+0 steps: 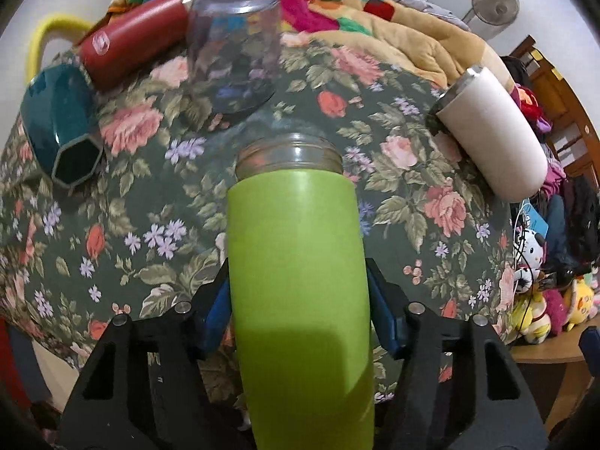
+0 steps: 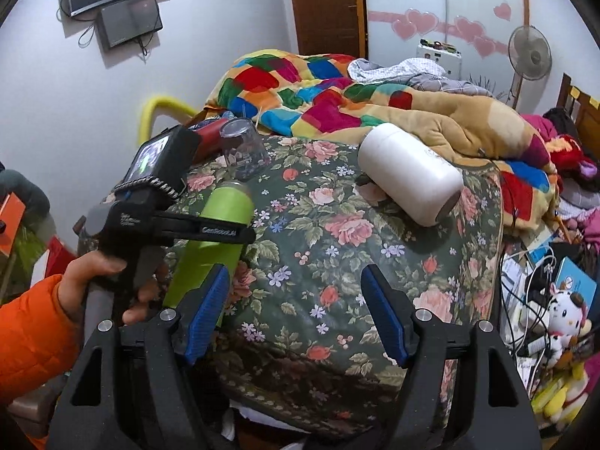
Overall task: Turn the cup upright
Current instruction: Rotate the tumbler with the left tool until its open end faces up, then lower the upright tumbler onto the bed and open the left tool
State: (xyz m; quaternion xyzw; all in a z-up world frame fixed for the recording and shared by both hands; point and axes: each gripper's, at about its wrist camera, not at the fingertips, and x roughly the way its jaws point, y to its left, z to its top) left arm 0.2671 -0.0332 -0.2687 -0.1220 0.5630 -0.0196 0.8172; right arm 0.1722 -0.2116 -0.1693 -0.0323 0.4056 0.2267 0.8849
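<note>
Now the left gripper (image 1: pixel 300 300) holds the green cup (image 1: pixel 300 262), its mouth pointing to 12 o'clock; the right gripper (image 2: pixel 296 315) is wide, holding nothing.

Left gripper (image 2: pixel 210 258) arm carries white lettering, too blurred to read; red bottle (image 1: pixel 135 43) logo also illegible.

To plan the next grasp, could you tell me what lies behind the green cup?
Behind the green cup stands an upside-down clear glass; a red bottle lies further back. The bedspread directly under the cup is hidden.
</note>
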